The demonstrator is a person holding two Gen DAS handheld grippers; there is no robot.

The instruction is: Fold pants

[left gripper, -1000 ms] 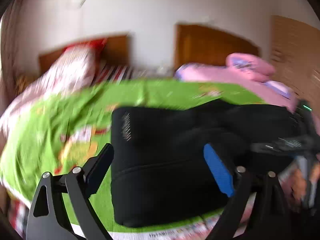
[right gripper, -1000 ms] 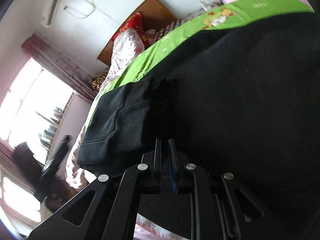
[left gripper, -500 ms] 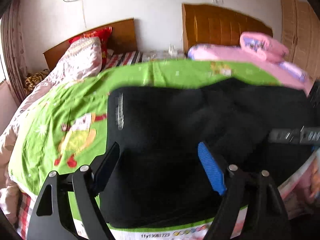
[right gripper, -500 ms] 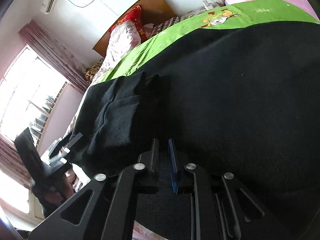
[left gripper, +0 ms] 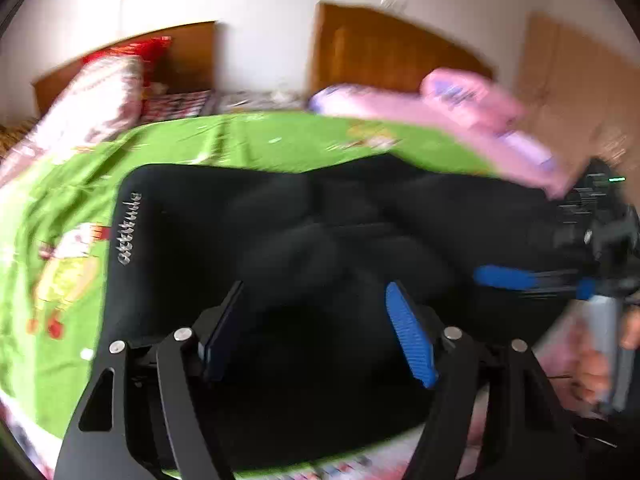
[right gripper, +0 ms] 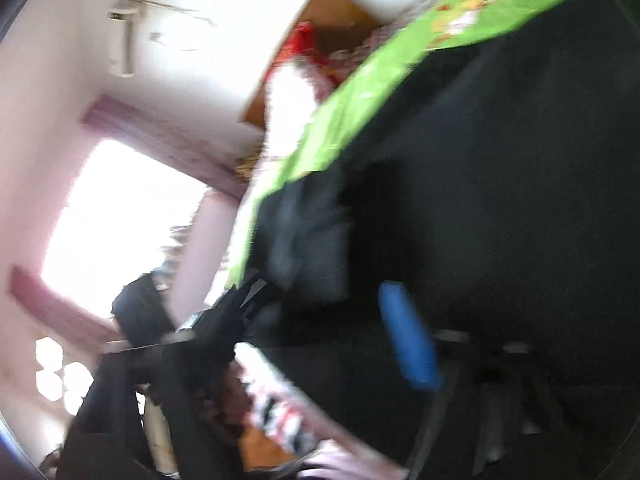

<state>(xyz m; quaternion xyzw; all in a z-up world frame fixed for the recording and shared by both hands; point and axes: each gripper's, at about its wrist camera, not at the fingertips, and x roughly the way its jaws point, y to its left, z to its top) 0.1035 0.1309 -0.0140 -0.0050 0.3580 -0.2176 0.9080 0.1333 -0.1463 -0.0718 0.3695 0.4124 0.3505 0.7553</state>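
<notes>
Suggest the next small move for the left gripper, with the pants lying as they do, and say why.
Probably lower the left gripper onto the near part of the black pants and close. Its fingers have been narrowing but stand apart above the fabric, gripping nothing, while the right gripper has just sprung open, so no gripper holds the pants on the green sheet.

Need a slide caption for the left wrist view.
Open left gripper hovers over black pants spread on a green bedsheet.
</notes>
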